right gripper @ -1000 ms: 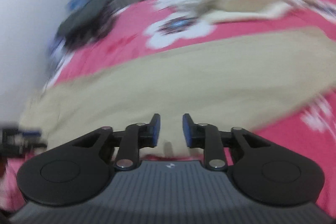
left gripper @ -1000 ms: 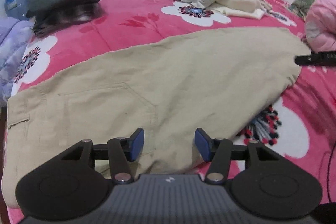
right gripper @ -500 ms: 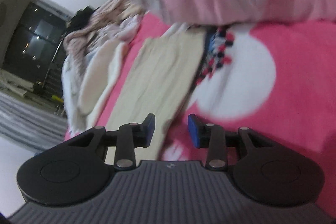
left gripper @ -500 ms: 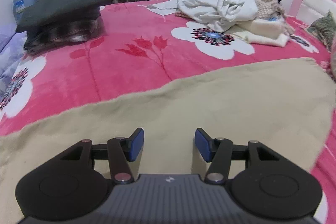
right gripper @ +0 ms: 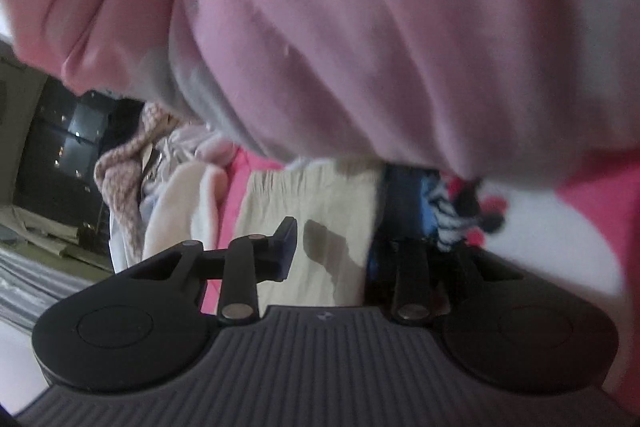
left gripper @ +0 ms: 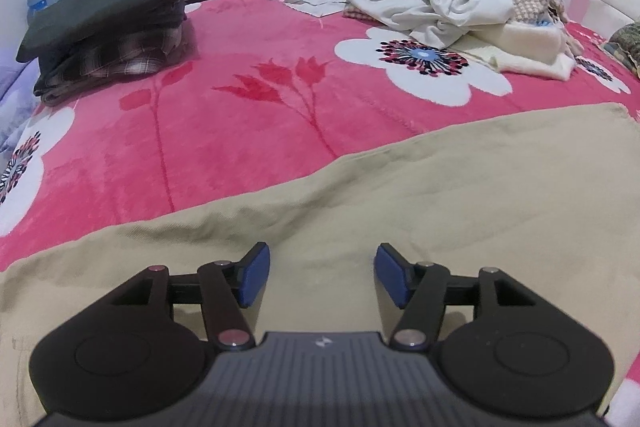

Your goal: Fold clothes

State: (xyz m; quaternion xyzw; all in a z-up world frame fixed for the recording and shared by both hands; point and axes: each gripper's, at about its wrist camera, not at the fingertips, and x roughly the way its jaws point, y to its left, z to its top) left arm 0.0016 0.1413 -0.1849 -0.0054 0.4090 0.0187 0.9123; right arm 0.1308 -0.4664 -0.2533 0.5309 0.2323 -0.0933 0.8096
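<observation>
While the flat beige cotton trousers (left gripper: 400,211) lie spread on the pink flowered bed blanket (left gripper: 240,107) for folding, the left hand-held gripper (left gripper: 320,273) hovers spread and empty over them. The right hand-held gripper (right gripper: 332,255) has just been closing with their hem end between its jaws; whether it pinches, I cannot tell.

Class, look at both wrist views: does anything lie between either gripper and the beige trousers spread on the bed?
Nothing visible does. The left gripper hangs open right over the beige trousers. The right gripper, jaws just closing, has the trousers' end between them; a pink bundle looms just beyond.
</observation>
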